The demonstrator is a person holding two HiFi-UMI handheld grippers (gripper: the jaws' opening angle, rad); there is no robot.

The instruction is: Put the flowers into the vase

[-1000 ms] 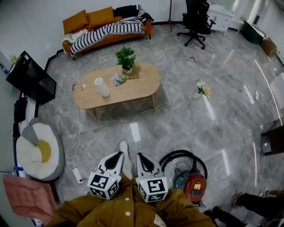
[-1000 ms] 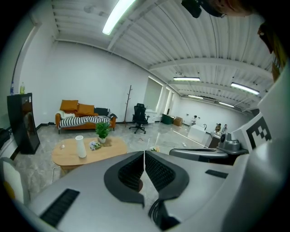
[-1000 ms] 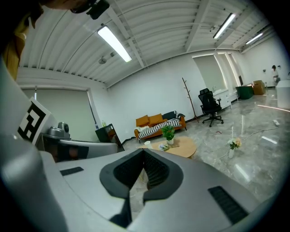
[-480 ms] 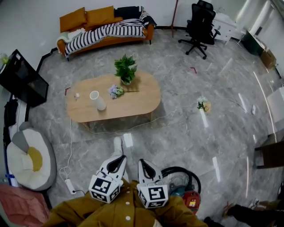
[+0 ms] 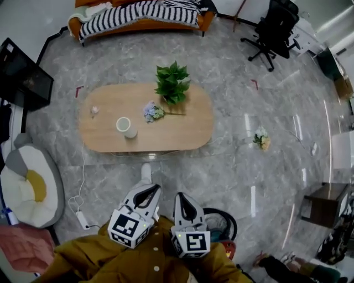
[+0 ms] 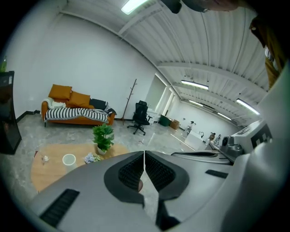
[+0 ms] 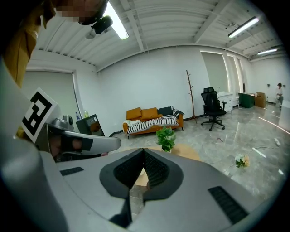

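Wide room with a grey marble floor, seen steeply from above. Along the far edge, an orange sofa under a striped blanket, and to its right a black office chair. In the middle of the floor, an oval wooden bench.

On the bench, in its left half, a white vase, upright, open mouth facing up. Just right of the vase but apart from it, the flowers, a small pale blue-and-white bunch lying flat on the wood. Right behind the bunch, near the far rim, a potted green plant. Close to the left end, a small pale object, too small to name.

Off the bench, well to the right on the floor, a second bunch of flowers. At the left, a white and grey beanbag with a yellow cushion.

At the bottom edge, in front of a mustard-coloured jacket, both tools side by side, pointing toward the bench and well short of it. Left hand-held gripper: jaws pressed together, nothing between them. Right hand-held gripper: jaws likewise closed and empty. Just right of it on the floor, a black hose loop.
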